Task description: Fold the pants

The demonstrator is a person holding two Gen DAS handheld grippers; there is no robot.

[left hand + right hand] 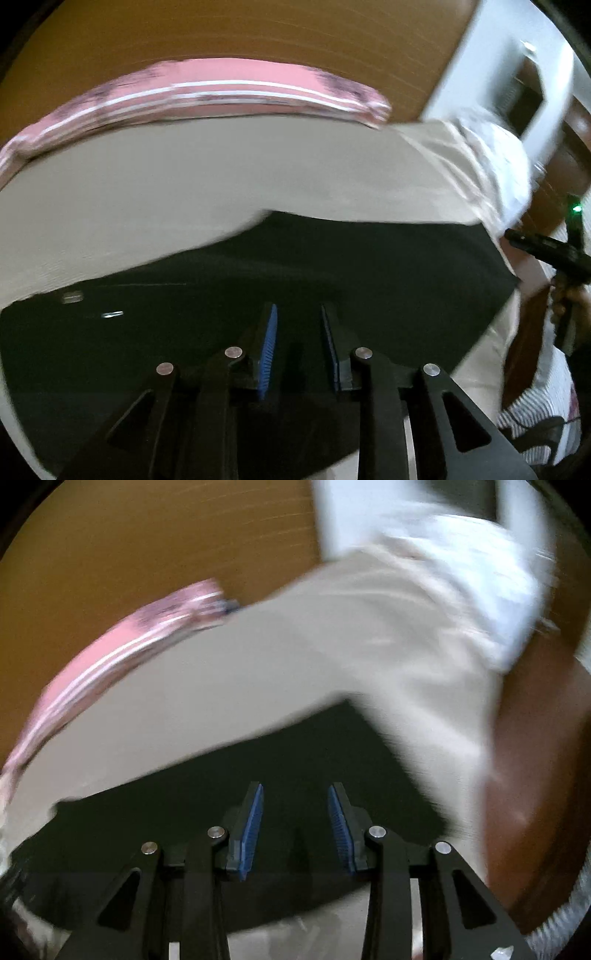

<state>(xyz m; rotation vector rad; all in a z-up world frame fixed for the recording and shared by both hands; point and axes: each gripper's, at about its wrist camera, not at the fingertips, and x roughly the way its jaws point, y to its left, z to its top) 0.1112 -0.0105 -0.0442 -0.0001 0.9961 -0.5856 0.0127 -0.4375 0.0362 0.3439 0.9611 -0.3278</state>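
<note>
Guessing the black pants (pixel 295 266) are soft and floppy, grab a hem corner (left gripper (pixel 298 325) and right gripper (pixel 295 805) both parted, empty).

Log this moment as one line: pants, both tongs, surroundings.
pants: black, flat on beige sheet | left tongs: open, empty | right tongs: open, empty | pink cloth: beyond sheet

Beyond the black pants (pixel 332 258), a broad stretch of beige sheet (pixel 184 177) lay bare and passable. At its far edge a pink striped pillow (pixel 221 92) blocked the way, backed by a wooden headboard (pixel 258 33). White bedding (pixel 491 155) was heaped far right.
</note>
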